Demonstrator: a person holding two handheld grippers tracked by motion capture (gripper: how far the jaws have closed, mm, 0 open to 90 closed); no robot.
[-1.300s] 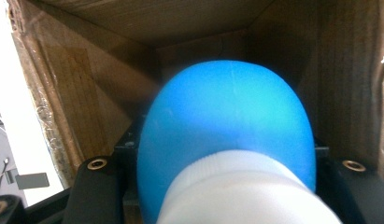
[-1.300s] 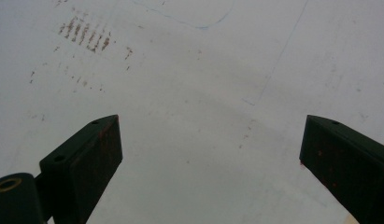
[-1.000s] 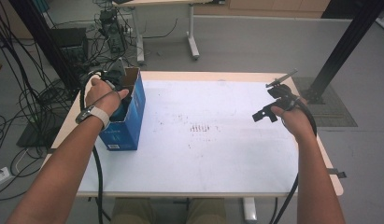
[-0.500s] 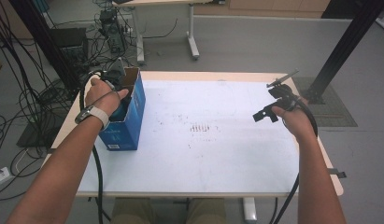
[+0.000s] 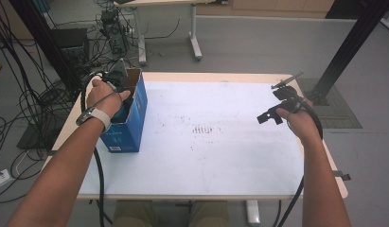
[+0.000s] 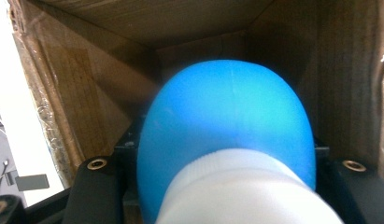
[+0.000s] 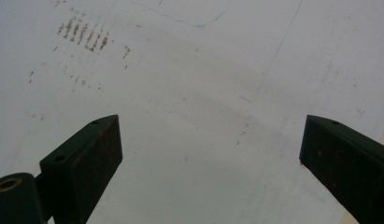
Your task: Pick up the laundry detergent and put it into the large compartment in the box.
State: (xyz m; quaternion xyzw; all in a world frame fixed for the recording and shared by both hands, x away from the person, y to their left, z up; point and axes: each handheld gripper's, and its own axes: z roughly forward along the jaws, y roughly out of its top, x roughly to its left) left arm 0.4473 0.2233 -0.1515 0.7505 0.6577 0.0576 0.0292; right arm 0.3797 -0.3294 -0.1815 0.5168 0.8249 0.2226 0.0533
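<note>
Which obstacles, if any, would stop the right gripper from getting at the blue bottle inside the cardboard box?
Probably not reachable now. The blue bottle sits inside the box, clamped by the left gripper, whose hand covers the opening. The right gripper, open, hovers across the table.

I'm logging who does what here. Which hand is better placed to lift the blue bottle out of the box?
Left. The left gripper is inside the open blue cardboard box, shut on the blue white-capped plastic bottle. The right gripper hovers open, far across the white table.
</note>
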